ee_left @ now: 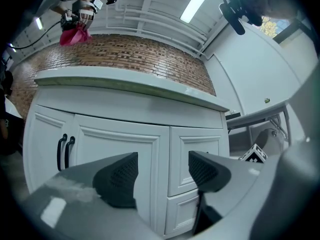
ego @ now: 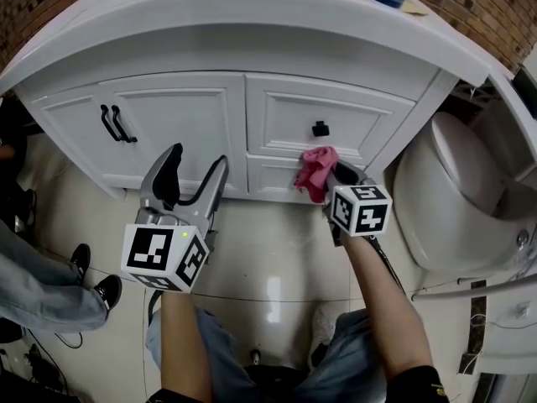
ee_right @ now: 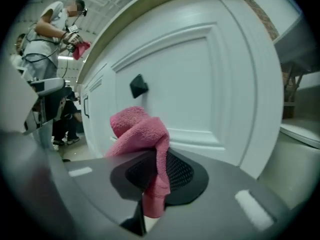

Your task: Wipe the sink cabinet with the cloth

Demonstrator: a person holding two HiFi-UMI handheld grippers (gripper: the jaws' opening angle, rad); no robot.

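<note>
Head view shows a crumpled pink cloth [ego: 316,172] at the white cabinet [ego: 168,116], just below the drawer knob [ego: 320,128], pinched in the right gripper [ego: 327,183] with the forearm stretched forward. The left gripper [ego: 198,161] hovers before the doors, jaws wide apart, empty.

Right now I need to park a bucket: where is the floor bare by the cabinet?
The tiled floor is bare between the cabinet and the person's knees. The toilet crowds the right; a bystander's shoes crowd the left.
</note>
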